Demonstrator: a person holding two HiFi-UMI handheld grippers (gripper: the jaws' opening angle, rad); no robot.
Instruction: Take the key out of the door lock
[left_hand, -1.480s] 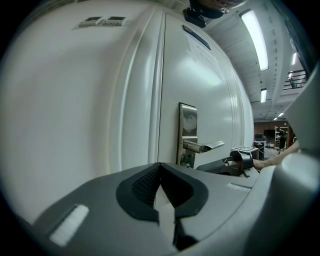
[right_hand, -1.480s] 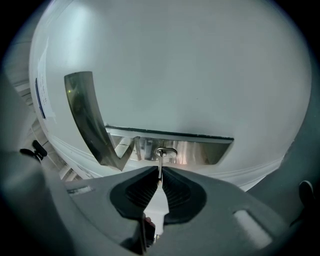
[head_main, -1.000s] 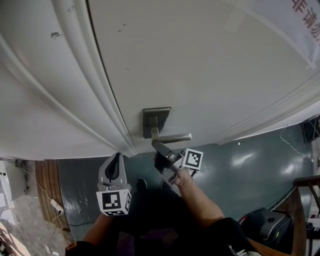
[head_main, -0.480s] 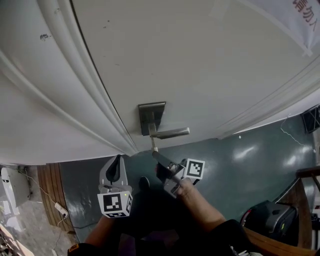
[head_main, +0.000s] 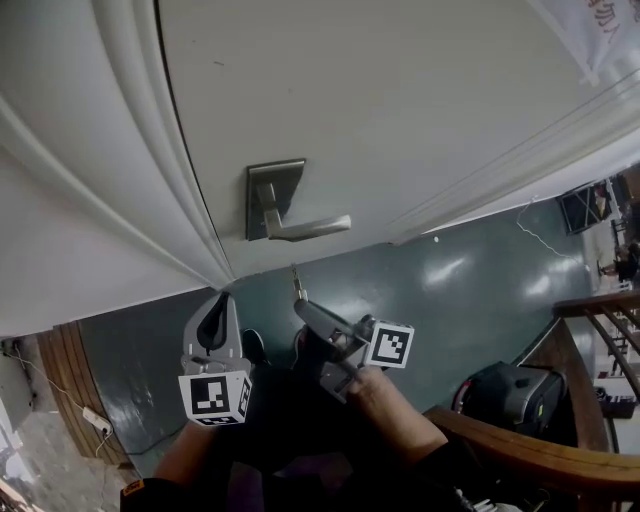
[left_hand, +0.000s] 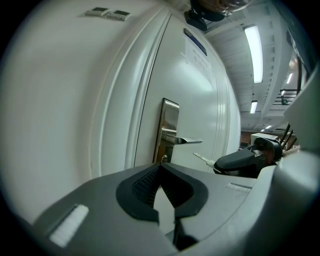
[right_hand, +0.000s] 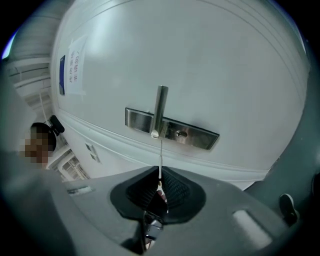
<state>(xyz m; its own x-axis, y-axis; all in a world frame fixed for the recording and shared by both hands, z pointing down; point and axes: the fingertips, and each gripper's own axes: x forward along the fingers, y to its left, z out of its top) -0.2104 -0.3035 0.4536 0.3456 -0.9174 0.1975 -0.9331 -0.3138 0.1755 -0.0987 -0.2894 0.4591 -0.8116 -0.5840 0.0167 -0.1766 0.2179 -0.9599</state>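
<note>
A white door (head_main: 400, 110) carries a steel lock plate (head_main: 270, 198) with a lever handle (head_main: 310, 226). My right gripper (head_main: 303, 303) is shut on the key (head_main: 296, 283), whose blade points at the door and hangs clear of the plate. From the right gripper view, the thin key blade (right_hand: 160, 155) rises from between the jaws toward the plate (right_hand: 200, 136), and the keyhole (right_hand: 178, 134) is bare. My left gripper (head_main: 214, 318) hangs to the left below the door frame, shut on nothing. The left gripper view shows the plate (left_hand: 168, 130), the handle (left_hand: 187, 141) and the key (left_hand: 202, 159) from the side.
Dark green floor (head_main: 440, 290) lies below the door. A wooden railing (head_main: 530, 450) and a black bag (head_main: 495, 390) are at the lower right. White frame moulding (head_main: 130, 180) runs left of the door. A paper notice (head_main: 600, 20) is stuck to the door.
The key has left the lock: my right gripper drew back from the plate with it. The left gripper stayed low and still.
</note>
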